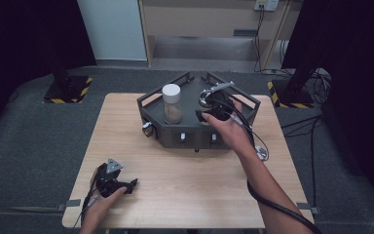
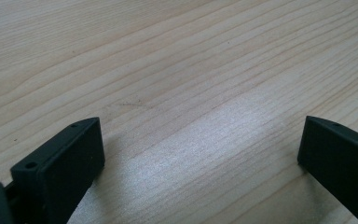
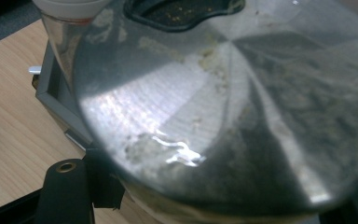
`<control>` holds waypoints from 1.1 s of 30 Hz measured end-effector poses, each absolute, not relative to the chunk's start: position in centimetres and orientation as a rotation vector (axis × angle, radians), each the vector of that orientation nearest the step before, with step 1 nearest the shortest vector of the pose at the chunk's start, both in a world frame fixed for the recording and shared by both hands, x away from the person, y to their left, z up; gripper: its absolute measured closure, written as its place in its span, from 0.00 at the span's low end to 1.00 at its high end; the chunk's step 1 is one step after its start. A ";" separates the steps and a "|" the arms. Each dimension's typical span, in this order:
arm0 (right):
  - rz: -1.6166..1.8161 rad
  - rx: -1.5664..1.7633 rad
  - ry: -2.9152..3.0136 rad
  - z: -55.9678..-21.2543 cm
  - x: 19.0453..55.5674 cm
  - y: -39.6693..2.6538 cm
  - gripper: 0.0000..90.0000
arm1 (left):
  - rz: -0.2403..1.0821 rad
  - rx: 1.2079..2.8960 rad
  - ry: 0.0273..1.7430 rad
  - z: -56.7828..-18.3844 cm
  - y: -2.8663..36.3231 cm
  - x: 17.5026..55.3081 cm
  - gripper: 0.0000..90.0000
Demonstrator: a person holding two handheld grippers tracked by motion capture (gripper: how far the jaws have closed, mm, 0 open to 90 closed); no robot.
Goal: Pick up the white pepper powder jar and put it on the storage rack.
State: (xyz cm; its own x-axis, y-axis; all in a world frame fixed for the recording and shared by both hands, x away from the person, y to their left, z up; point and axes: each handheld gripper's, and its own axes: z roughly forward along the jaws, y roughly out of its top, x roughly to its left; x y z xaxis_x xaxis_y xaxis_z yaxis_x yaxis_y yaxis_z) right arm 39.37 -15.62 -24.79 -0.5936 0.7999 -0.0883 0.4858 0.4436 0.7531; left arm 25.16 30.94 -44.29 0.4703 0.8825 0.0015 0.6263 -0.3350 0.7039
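Right up against the right gripper's camera is a round brushed-steel measuring cup, its underside dusted with pale crumbs, and the right gripper has its jaws clamped down tight on it. From the high view the cup hangs over the right half of the dark grey metal tray with raised rails, its long metal handle sticking out toward the far right corner. Just left of it in the same tray stands a clear glass jar with a white lid, brownish powder sitting in the bottom part.

My read: the scoop is being carried around the tray, probably toward or away from that jar. To do this well I'd keep the cup level so nothing spills, go slow, and leave room beside the jar so the handle doesn't clip it.

Left gripper rests on the pale wooden table near the front left corner, well apart from the tray, jaws spread wide with nothing between them.
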 end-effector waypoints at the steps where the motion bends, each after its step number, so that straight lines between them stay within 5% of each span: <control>1: 0.974 1.086 2.266 -24.8 39.6 -15.6 0.35 | 0.515 2.078 1.246 -44.3 30.9 25.2 0.00; 33: 0.947 1.151 2.290 -26.3 43.1 -13.5 0.34 | 0.515 2.077 1.246 -44.3 30.9 25.2 0.00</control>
State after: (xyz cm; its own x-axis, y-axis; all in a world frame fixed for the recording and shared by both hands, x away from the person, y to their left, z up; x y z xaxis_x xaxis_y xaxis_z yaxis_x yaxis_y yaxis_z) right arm 43.08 -13.50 -26.29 -0.5773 0.8147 -0.0538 0.5390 0.4298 0.7244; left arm 25.16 30.94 -44.30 0.4701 0.8826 0.0014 0.6260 -0.3346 0.7044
